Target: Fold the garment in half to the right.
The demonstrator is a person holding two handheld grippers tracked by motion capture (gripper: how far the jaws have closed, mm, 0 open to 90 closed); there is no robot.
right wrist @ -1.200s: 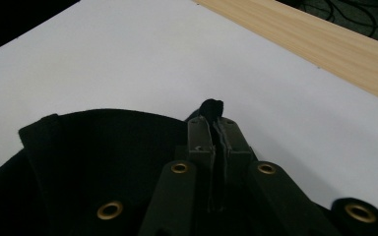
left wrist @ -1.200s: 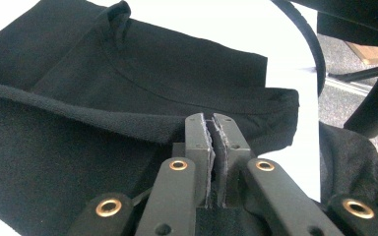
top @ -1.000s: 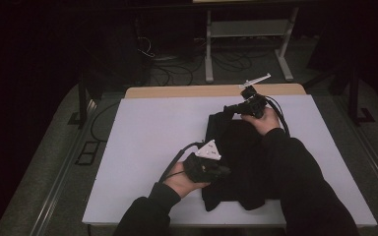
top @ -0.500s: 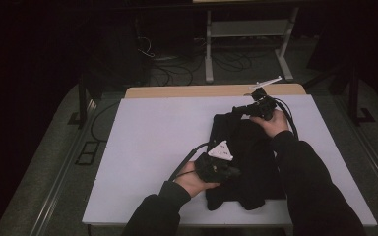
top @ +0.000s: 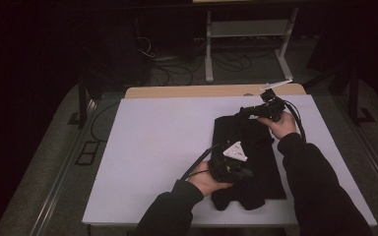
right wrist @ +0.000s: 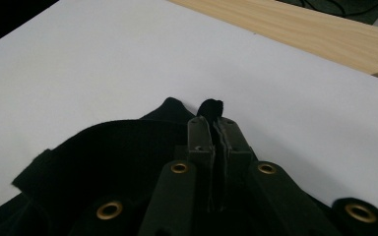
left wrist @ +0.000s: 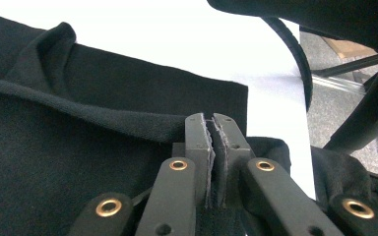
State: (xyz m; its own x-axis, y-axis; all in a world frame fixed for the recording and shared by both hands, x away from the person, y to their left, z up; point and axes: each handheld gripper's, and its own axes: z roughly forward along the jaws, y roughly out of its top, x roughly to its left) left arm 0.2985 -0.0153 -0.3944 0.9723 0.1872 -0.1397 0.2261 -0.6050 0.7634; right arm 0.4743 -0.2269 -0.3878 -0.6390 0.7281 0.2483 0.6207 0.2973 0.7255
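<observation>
so, two grippers pinching a black garment at opposite ends on the white table

left gripper at about 6 o'clock of the cloth and right gripper at 12 each have jaws clamped on an edge fold, probably to keep it taut while laying or folding it flat.

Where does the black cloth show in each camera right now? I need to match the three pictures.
High view: black cloth lies right of centre on the white table, between both hands.
Left gripper view: it covers the left and lower picture, an edge pinched in the shut jaws of the left gripper.
Right gripper view: bunched at bottom centre, a tuft clamped by the right gripper.
Shared landmark: the white table.
</observation>
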